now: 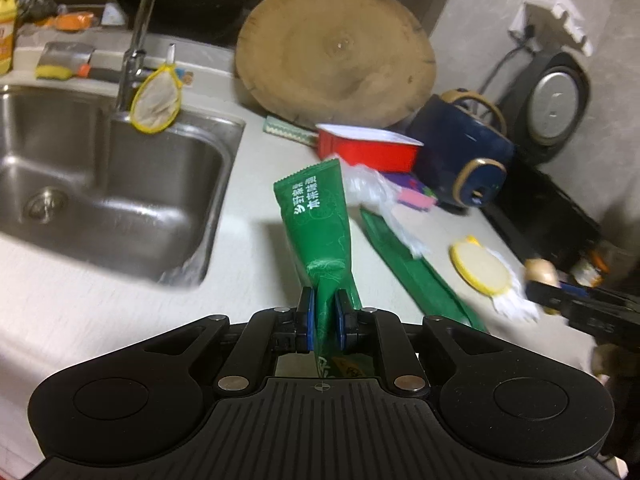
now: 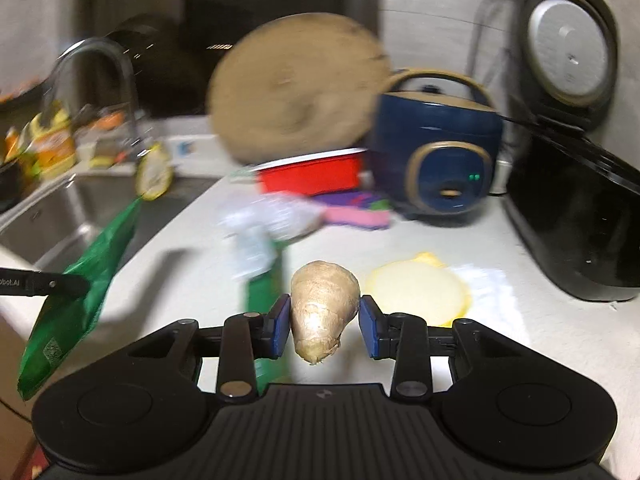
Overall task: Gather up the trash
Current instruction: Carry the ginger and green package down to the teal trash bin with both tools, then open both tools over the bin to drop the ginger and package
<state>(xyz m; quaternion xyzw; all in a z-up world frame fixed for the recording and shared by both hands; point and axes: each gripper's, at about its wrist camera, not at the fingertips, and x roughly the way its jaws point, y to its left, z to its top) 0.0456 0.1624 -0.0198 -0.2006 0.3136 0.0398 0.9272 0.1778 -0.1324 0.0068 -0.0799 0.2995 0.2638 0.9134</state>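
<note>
My left gripper is shut on the lower part of a green snack packet, which stands up from the jaws above the counter. In the right wrist view the same packet hangs at the left from the left gripper. My right gripper is shut on a beige piece of ginger, held off the counter. It shows at the right edge of the left wrist view as the right gripper with the ginger. On the counter lie a second green wrapper, crumpled clear plastic, and a yellow round piece on white tissue.
A steel sink with a faucet is at the left. At the back stand a round wooden board, a red tray and a dark blue cooker. A black appliance and a rice cooker fill the right.
</note>
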